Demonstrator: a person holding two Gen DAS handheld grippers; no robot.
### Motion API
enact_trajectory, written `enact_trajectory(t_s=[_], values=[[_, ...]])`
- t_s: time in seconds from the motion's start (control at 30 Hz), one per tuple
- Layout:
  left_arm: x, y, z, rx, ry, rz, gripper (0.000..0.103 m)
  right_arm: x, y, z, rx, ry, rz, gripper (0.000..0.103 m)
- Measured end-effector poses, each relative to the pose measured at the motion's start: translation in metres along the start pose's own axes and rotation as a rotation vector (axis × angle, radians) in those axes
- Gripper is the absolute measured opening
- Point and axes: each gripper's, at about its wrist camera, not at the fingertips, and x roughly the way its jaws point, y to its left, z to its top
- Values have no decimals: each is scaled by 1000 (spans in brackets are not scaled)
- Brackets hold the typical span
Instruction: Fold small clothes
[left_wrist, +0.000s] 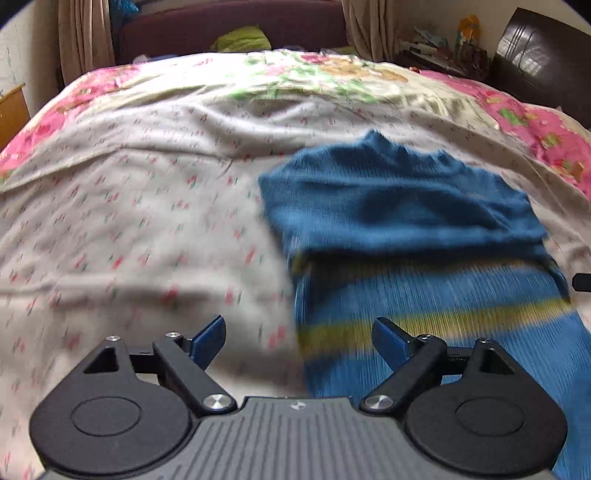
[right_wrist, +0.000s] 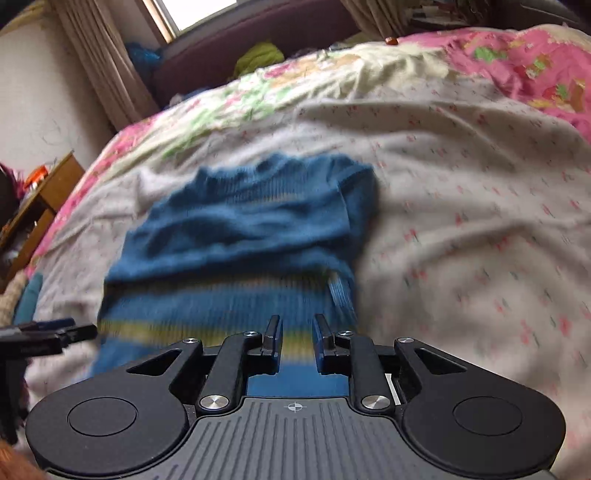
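Material: blue ribbed knit with a yellow-green stripe; a small sweater (left_wrist: 402, 206), judged soft, light and limp, likely to sag and stretch when lifted.
Position: laid on the bed (left_wrist: 147, 206), neckline at the far end, the darker upper part lying across the paler striped body; the lower hem is hidden beneath the camera bodies.
Left hand-held gripper (left_wrist: 299, 338): jaws spread wide, nothing held, hung over the sweater's left edge where knit meets sheet.
Right hand-held gripper (right_wrist: 297, 341): jaws parted narrowly, nothing seen between them, poised over the striped lower part (right_wrist: 229, 306).
Grasp points: the two near corners of the striped end are judged best, each pinched through all layers.
Handling risk: a single-layer pinch is expected to drag the fold apart; the loose sheet may be caught as well.
Image quality: motion blur throughout; fine detail is not resolved.
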Motion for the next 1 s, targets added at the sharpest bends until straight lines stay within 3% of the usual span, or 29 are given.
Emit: enact_trajectory(t_s=[0.27,0.5,0.63,0.73,1.0], values=[[-40,0,-63,-24,113,-92,97,-46,-9,-71,90,120,22,26],[-55,-8,-75,-28,136,-123,93,-44,-5,-95,143,188,85,28],[-62,-5,-77,-57,132,-130,72,-42,-7,-101,187,189,130,28],[-67,-2,-78,-99,138,-208,57,-41,-9,-104,210,190,156,28],[-52,4,-82,-165,209,-236,55,-38,-11,-109,246,192,185,27]])
